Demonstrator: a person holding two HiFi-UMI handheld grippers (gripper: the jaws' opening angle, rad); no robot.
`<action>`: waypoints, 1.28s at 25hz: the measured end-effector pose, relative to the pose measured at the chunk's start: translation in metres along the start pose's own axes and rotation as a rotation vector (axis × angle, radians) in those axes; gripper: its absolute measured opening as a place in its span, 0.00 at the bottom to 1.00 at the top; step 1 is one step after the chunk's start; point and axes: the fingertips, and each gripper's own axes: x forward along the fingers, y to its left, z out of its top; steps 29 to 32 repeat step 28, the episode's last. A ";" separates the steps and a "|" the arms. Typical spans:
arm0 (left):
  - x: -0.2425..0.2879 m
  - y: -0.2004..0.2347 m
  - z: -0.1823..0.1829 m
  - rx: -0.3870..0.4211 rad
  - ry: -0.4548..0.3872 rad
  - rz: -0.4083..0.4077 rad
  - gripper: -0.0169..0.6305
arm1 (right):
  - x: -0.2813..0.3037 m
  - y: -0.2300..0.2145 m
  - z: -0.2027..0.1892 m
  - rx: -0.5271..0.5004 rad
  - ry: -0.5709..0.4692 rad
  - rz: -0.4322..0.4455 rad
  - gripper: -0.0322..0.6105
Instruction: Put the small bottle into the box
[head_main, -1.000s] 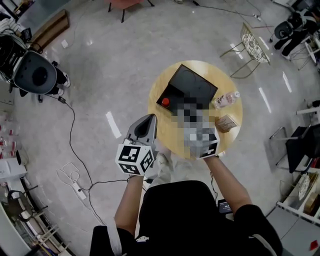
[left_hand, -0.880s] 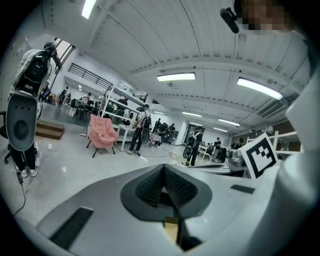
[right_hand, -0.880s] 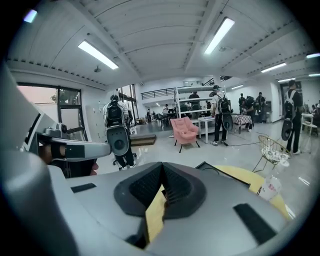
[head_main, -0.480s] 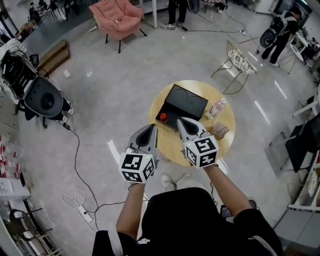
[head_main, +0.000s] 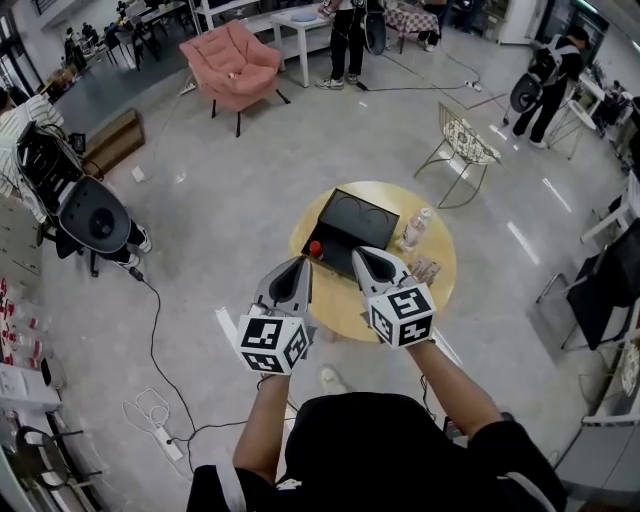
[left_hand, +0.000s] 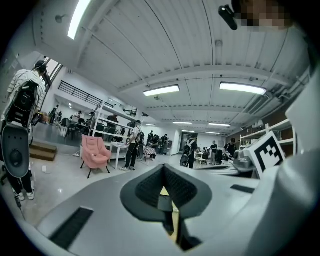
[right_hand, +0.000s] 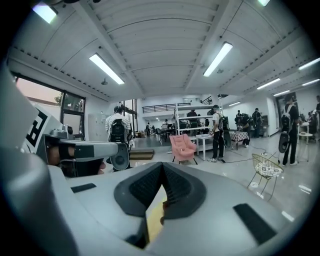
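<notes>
Head view showed the small bottle (head_main: 415, 229) just beside the black box (head_main: 352, 226) (both on the round table (head_main: 340, 305)). The left gripper (head_main: 300, 263) and right gripper (head_main: 361, 255) hovered near the box, jaws together, empty.

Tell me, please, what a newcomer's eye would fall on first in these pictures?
First come the two hand-held tools low in the head view, the left gripper and the right gripper, both shut and empty. Just beyond them is the round yellow table carrying a black box, with the small bottle to the box's right in that view. Farther back stands a pink armchair.
</notes>
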 end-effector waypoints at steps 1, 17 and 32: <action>-0.003 -0.008 0.002 0.002 -0.007 0.000 0.04 | -0.008 -0.002 0.003 -0.002 -0.011 0.000 0.05; -0.048 -0.104 0.015 0.030 -0.066 -0.014 0.04 | -0.107 -0.001 0.022 -0.018 -0.110 0.024 0.05; -0.067 -0.136 0.023 0.042 -0.079 0.003 0.04 | -0.143 -0.001 0.028 -0.022 -0.129 0.033 0.05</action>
